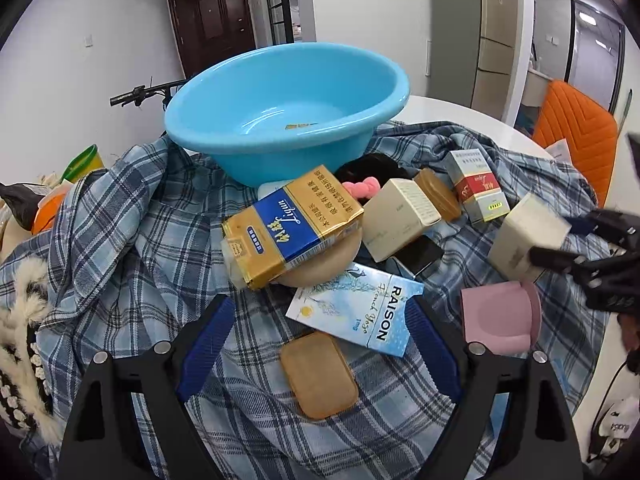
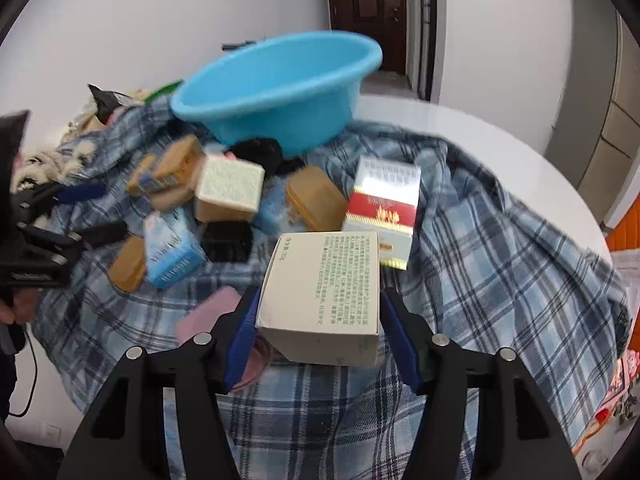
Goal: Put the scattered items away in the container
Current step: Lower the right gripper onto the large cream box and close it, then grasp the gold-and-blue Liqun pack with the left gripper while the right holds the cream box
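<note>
I am gripping a cream box (image 2: 320,296) with printed text on its top face in my right gripper (image 2: 318,320), the blue pads (image 2: 243,332) pressing on its two side walls, so its long axis is running straight ahead along my fingers, away from me. The box is hanging just above the plaid cloth (image 2: 500,240), clear of the heap, with a pink case (image 2: 208,312) lying below and to its left. The blue basin (image 2: 280,92), where it belongs, is lying straight ahead and slightly to the left, beyond the red and white carton (image 2: 382,216) and the amber case (image 2: 316,200); I judge the coming carry to be forward and up over those two, then over the near rim.

My left gripper (image 1: 320,344) is standing spread, pinching nothing, with an amber soap-like block (image 1: 318,376) between its fingers and the pale blue RAISON pack (image 1: 356,312) just beyond. From that side the basin (image 1: 288,108) is also ahead, past the gold and blue carton (image 1: 292,224). The right hand is the loaded one, so it is the one I am counting on for the drop into the basin
</note>
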Available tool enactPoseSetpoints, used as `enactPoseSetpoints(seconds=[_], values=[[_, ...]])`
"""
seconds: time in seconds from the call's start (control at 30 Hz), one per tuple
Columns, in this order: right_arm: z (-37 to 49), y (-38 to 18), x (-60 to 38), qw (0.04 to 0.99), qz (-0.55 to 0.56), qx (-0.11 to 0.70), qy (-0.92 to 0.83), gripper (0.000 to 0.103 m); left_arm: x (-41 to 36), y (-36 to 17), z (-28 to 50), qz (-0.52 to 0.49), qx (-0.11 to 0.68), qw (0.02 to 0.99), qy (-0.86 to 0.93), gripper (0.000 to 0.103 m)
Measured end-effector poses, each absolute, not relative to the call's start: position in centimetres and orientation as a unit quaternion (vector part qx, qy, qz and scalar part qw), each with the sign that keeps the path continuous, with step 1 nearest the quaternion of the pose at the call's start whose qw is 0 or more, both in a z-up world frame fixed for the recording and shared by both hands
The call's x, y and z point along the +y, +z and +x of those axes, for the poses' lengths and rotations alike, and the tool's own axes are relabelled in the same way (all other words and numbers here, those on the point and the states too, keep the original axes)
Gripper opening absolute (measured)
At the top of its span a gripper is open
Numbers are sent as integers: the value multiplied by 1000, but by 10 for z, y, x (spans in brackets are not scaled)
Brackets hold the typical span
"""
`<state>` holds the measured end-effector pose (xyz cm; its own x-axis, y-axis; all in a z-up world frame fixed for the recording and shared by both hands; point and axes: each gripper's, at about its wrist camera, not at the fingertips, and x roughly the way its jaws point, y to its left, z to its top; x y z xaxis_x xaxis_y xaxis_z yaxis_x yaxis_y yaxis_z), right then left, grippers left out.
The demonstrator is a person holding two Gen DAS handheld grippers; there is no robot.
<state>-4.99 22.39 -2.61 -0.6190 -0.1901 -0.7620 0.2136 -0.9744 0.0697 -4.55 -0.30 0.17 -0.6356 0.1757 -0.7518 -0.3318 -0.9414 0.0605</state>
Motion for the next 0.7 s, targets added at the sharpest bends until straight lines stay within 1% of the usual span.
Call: enactPoseSetpoints(seconds=[0.07,0.13,0.17,0.2,0.3,0.33,0.37,0.6,0.7], values=[[-55,-34,226,108,429,7,-897,60,-1,1,-45,-402,100,143,899,89],[-61,-38,225,103,432,7,-896,63,1,0,-46,-403,104,144,898,89],[-63,-39,225,100,432,8,-896,68,2,0,-46,-404,106,145,897,89],[-65,-40,224,100,432,10,-896,70,3,0,-47,-404,107,145,897,89],[-69,-41,222,105,433,9,-895,70,3,-1,-51,-405,110,142,896,89],[-68,-40,221,107,432,9,-895,65,3,-1,-53,-405,110,140,897,89],[-67,-39,220,107,429,11,-897,55,3,-1,-55,-405,109,140,897,89],[-57,-31,219,121,422,17,-898,55,0,-5,-82,-419,89,123,895,89],[-54,-29,219,123,420,17,-899,55,2,-7,-95,-412,98,102,900,89]])
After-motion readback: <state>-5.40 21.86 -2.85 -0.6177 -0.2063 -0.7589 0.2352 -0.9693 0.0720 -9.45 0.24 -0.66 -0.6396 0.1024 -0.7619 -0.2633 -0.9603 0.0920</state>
